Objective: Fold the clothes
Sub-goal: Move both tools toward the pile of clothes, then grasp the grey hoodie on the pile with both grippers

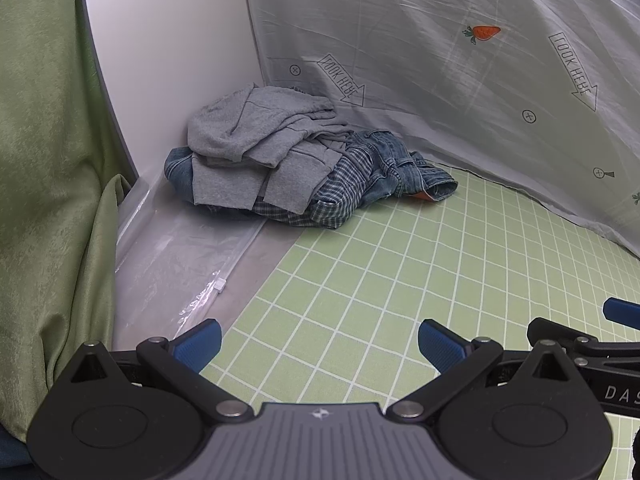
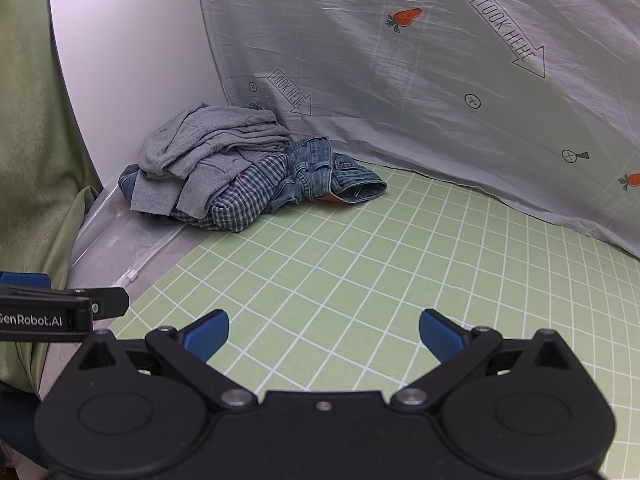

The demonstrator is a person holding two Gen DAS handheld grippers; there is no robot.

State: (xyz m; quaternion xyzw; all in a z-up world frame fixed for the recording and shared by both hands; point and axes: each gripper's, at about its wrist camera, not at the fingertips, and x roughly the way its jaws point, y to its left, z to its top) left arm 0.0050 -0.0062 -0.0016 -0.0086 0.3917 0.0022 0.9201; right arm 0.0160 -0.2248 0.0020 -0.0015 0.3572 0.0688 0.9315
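Observation:
A heap of clothes lies in the far left corner of the green checked cloth (image 1: 380, 264) (image 2: 360, 264). A grey knit garment (image 1: 260, 140) (image 2: 208, 148) tops the heap. Under it are a blue plaid shirt (image 1: 340, 192) (image 2: 248, 188) and denim jeans (image 1: 404, 168) (image 2: 328, 172). My left gripper (image 1: 320, 344) hovers open over the cloth, well short of the heap, nothing between its blue pads. My right gripper (image 2: 324, 336) is open too, equally far back and holding nothing. In each view the other gripper shows at the edge.
A clear plastic zip bag (image 1: 188, 264) (image 2: 120, 252) lies flat left of the cloth, partly under the heap. A white panel (image 1: 160, 60) and a grey printed sheet (image 1: 460, 80) (image 2: 400, 80) wall the back. A green curtain (image 1: 48, 160) hangs at left.

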